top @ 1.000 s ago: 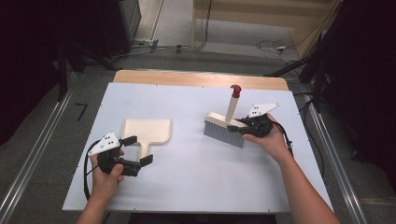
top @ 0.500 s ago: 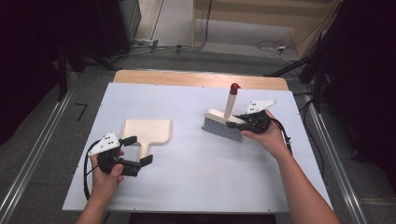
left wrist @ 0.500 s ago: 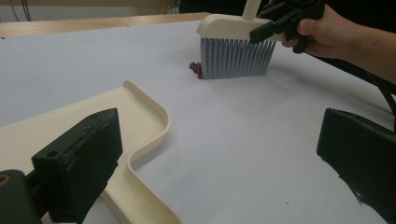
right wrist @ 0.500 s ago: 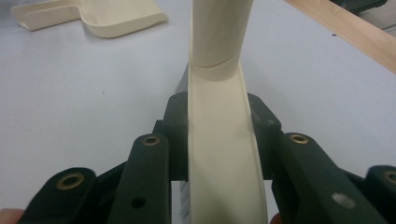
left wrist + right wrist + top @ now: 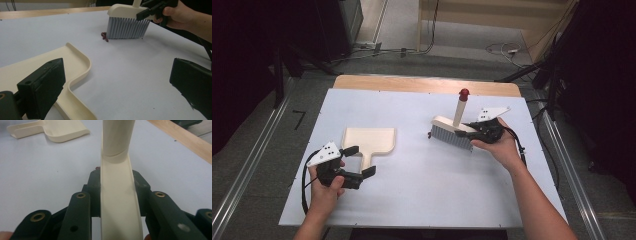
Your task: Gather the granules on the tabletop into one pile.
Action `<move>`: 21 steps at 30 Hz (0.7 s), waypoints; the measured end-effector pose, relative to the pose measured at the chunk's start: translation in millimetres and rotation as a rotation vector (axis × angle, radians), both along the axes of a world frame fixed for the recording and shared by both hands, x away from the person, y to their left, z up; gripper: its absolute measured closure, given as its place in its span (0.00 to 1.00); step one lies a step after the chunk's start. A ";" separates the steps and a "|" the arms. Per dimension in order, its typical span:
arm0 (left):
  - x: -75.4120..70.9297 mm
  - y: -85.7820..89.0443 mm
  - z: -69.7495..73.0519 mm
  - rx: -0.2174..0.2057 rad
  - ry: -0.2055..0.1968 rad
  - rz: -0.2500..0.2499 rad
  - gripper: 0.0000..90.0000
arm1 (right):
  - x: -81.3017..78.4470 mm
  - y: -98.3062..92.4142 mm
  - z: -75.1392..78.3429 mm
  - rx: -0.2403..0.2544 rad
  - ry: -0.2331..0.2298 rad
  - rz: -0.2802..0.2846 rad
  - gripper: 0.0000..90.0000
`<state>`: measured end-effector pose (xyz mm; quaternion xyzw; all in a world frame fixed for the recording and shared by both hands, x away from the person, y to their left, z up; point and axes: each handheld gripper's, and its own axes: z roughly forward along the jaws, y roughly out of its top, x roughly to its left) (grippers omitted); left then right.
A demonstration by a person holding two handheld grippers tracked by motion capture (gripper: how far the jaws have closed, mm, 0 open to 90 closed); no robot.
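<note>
Brush (image 5: pixel 452 135) shifted slightly leftward, clamped in right gripper (image 5: pixel 464 131), left gripper (image 5: pixel 360 161) wide, unmoved.

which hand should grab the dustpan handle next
Left. The left gripper is open with the dustpan handle between its jaws, while the right gripper is shut on the brush beside the crumbs.

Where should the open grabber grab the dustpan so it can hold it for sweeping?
Probably the short flat handle of the dustpan, which sticks out toward the person. The left gripper sits open right there, one jaw either side, so it could close from the near side across the handle's narrow width.
</note>
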<state>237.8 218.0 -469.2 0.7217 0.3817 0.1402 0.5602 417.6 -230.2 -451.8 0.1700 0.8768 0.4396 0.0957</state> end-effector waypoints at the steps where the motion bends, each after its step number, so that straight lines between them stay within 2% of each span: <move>1: 0.0 0.0 0.2 0.003 0.001 0.000 0.01 | -1.6 0.5 1.8 -0.001 -0.002 -0.008 0.72; 7: -0.1 -1.1 0.1 -0.002 0.000 -0.001 0.01 | -13.9 6.1 16.8 0.049 -0.010 -0.044 0.72; 11: 0.1 -1.2 0.0 0.001 0.001 -0.002 0.01 | -24.6 20.3 22.9 0.075 0.006 -0.103 0.72; 14: 0.1 -1.5 0.0 0.002 0.001 -0.004 0.01 | -30.9 37.4 20.4 0.095 0.044 -0.170 0.72; 17: -0.3 -1.4 0.2 0.000 -0.001 -0.003 0.01 | -33.4 54.6 11.8 0.128 0.086 -0.264 0.72; 21: -0.8 0.3 0.5 0.001 -0.003 -0.002 0.01 | -29.4 71.6 -2.9 0.114 0.134 -0.335 0.72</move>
